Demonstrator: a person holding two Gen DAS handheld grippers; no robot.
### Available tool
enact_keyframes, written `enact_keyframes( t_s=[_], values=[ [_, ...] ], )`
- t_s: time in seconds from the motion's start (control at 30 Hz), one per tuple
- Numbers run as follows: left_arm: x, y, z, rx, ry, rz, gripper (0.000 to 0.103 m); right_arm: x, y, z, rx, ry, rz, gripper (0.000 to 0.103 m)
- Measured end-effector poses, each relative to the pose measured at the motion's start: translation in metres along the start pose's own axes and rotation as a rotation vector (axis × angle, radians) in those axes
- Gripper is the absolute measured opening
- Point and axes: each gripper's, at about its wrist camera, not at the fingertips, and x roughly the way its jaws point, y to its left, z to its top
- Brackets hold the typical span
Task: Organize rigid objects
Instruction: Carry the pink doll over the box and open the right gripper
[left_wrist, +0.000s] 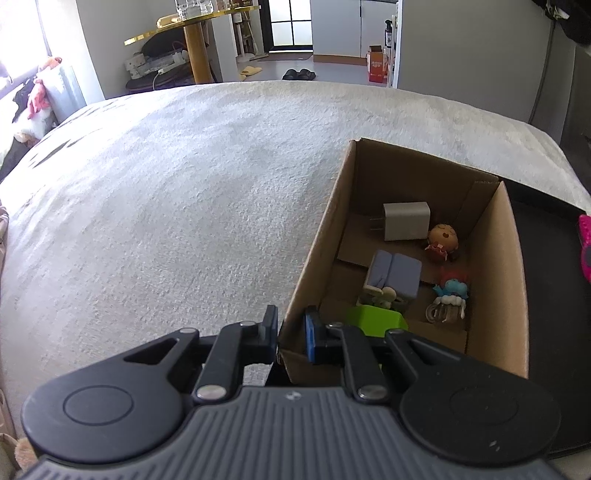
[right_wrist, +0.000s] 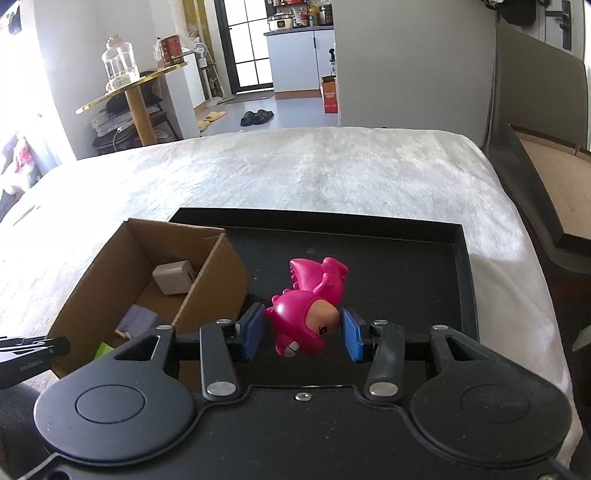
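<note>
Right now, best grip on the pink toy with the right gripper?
Take the pink toy across its round head, the widest smooth part, coming from the near side. It lies tipped over on the black tray, head toward the right gripper, whose open pads already flank it. Avoid the spiky tail end.

We see a pink toy figure (right_wrist: 308, 308) lying tipped on the black tray (right_wrist: 406, 266), right of our cardboard box (right_wrist: 218, 273) holding small toys.

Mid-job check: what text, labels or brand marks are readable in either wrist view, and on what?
"GenRobot.io", roughly, small and partly blurred, on the left gripper at the right wrist view's edge.
Red can on the gold table: label too blurred.
Orange carton on the floor: print too small.
Pink toy: a black mark, no letters.
</note>
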Motion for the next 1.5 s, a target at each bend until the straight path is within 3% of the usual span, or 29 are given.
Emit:
enact_keyframes(
  t_s=[0.9, 1.5],
  values=[
    [-0.001, 0.023, -0.002, -0.108, 0.005, -0.122, 0.013, 0.000, 0.108, 0.019, -0.238, 0.007, 0.079, 0.045],
    [0.002, 0.027, -0.002, -0.124, 0.007, -0.144, 0.013, 0.027, 0.142, 0.033, -0.296, 0.016, 0.088, 0.048]
  ],
)
